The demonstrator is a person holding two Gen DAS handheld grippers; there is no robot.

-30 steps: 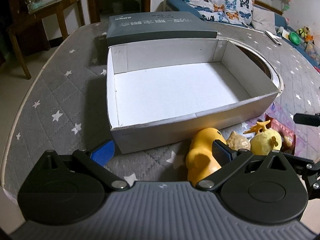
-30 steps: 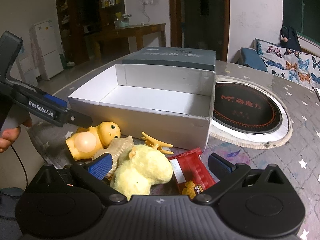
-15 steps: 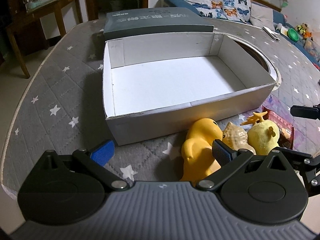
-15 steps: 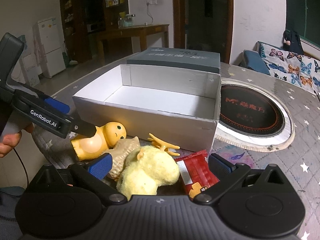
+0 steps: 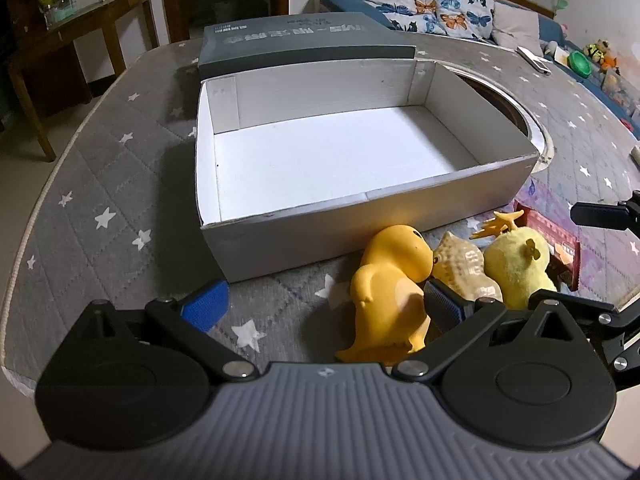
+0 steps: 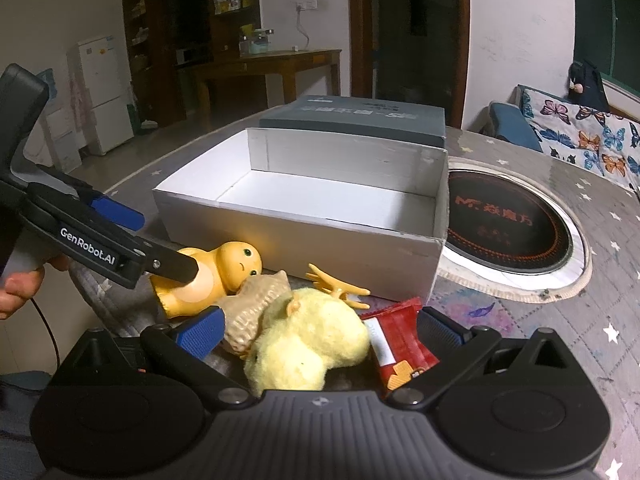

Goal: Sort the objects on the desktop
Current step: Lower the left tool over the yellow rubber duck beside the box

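Observation:
An orange duck-like toy point(image 5: 384, 280) lies on its side on the grey star-patterned table, in front of an open white box point(image 5: 360, 200). My left gripper point(image 5: 324, 306) is open around the toy's lower body; its right finger sits between the toy and a beige shell point(image 5: 464, 268). Right of the shell lie a yellow plush chick point(image 5: 516, 264), a yellow antler-shaped piece point(image 5: 500, 220) and a red snack packet point(image 5: 560, 240). My right gripper point(image 6: 320, 330) is open, with the plush chick point(image 6: 308, 340) between its fingers and the red packet point(image 6: 396, 344) by the right finger. The box is empty.
The box's dark grey lid point(image 5: 304, 40) lies behind it. A round black cooktop point(image 6: 512, 220) is set into the table right of the box. A hand point(image 6: 20, 284) holds the left gripper point(image 6: 166, 242). The table edge runs close on the left.
My left gripper has moved forward and to the right, so the orange toy now lies between its fingers. My right gripper has edged closer over the plush chick.

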